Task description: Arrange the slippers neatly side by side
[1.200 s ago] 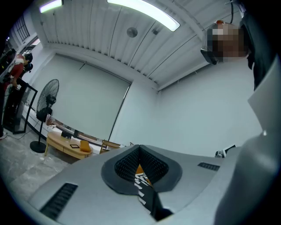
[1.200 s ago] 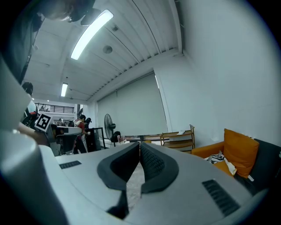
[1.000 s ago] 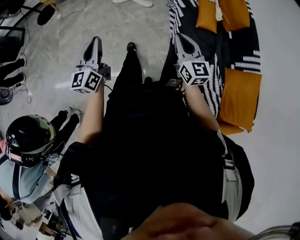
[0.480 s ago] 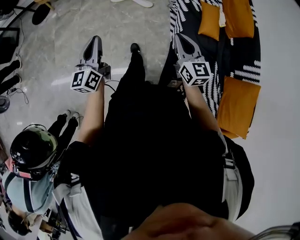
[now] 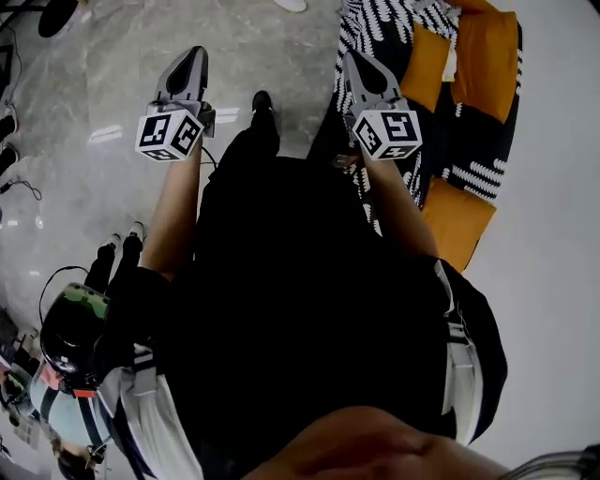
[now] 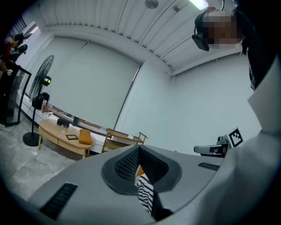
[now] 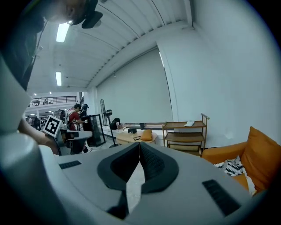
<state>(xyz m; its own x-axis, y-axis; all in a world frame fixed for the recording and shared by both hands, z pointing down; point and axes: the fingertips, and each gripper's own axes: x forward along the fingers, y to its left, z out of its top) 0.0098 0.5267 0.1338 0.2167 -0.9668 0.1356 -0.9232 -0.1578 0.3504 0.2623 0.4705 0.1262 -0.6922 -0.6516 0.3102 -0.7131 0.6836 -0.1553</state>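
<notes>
No slipper shows clearly in any view. A white shoe-like shape (image 5: pixel 291 5) lies at the top edge of the head view; I cannot tell what it is. My left gripper (image 5: pixel 192 58) is held out over the grey marble floor (image 5: pixel 103 103), its jaws shut with nothing between them. My right gripper (image 5: pixel 354 64) is held out beside the sofa's near end, also shut and empty. In the left gripper view the shut jaws (image 6: pixel 138 148) point across the room. In the right gripper view the shut jaws (image 7: pixel 139 144) point at a wooden shelf (image 7: pixel 184 132).
A sofa (image 5: pixel 441 103) with a black-and-white throw and orange cushions (image 5: pixel 483 52) stands on the right. A person in a helmet (image 5: pixel 70 328) is at the lower left. A low wooden table (image 6: pixel 66 138), a standing fan (image 6: pixel 37 110) and cables lie further off.
The floor and sofa have slid down and left in the head view as I walk. The helmeted person has dropped toward the lower left corner. Both grippers stay shut.
</notes>
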